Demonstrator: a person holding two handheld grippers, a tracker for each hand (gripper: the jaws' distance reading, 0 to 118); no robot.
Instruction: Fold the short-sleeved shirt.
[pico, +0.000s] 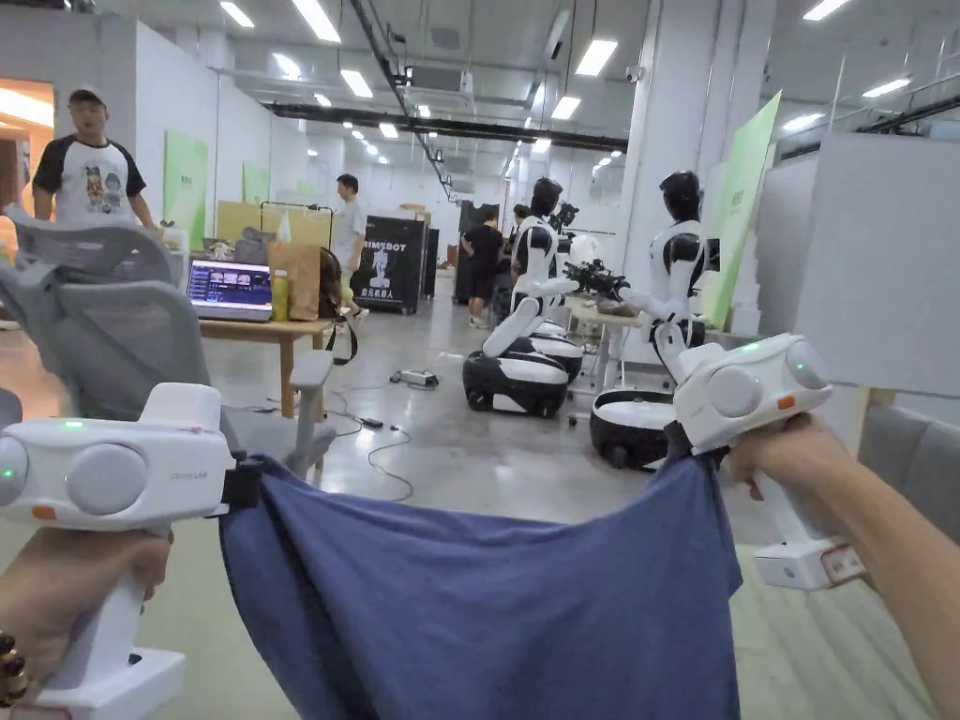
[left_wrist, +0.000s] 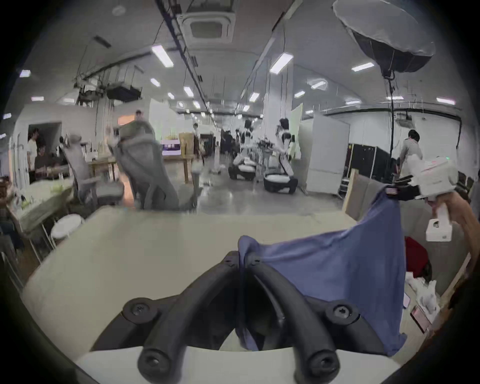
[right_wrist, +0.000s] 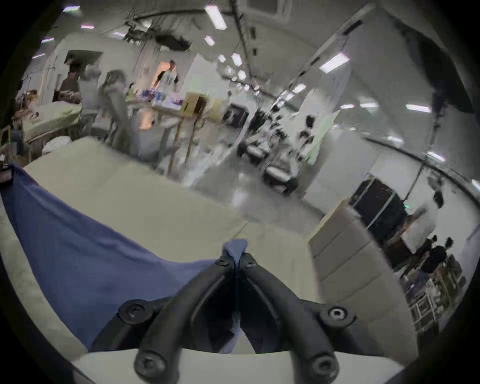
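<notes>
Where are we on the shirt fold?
Done: pickup. Both grippers are clamped on the blue shirt, left gripper and right gripper each pinching a bunched bit of cloth. In hand: shirt held up, hanging spread above the pale table. Left: lay it flat and make every fold; no fold visible yet.

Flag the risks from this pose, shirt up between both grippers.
1. The left gripper and right gripper each pinch just a small bit of the blue shirt; a tug apart could slip a corner free.
2. The shirt sags between them, so it may land creased on the table.
</notes>
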